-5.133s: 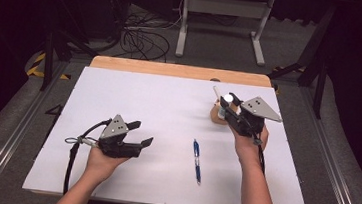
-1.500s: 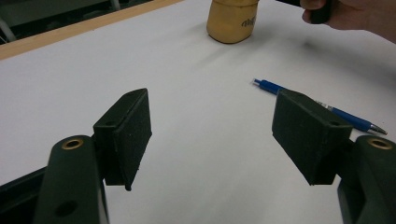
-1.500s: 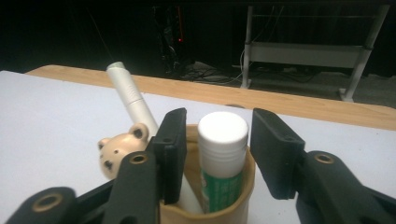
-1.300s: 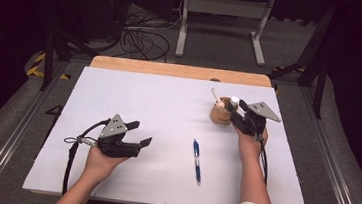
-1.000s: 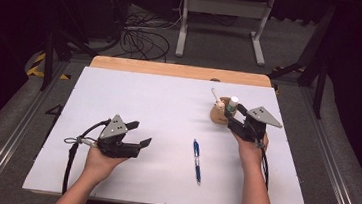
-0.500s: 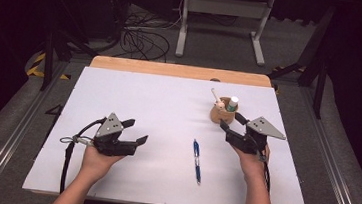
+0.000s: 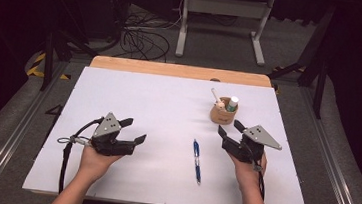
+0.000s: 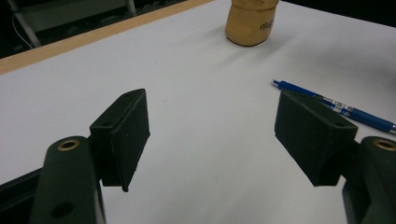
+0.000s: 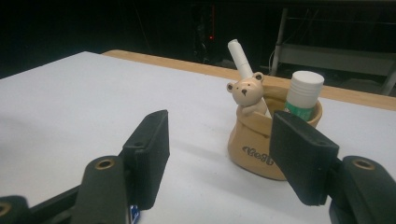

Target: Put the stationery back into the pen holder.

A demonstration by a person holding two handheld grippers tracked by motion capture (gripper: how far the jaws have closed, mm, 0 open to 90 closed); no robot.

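the right gripper (image 7: 231,132) sits in the lower right of the high view. its jaws are wide open and hold nothing. just above it stands the little bear cup (image 7: 223,114), with a white stick (image 7: 216,95) and a green tube with a white cap (image 7: 232,104) poking out of it. in the right gripper view the cup is close in front, partly behind the right-hand jaw.

the blue pen (image 7: 197,160) lies flat in the lower middle of the table (image 7: 134,97), between the two hands and touching neither.

the left gripper (image 7: 132,131) is in the lower left, jaws wide open too, with nothing in them.

i think the pen goes in the cup next. the cup looks light, so a bump from the open jaws could tip it and spill the things out. the pen is thin and flat, so it could slip or roll when pinched.
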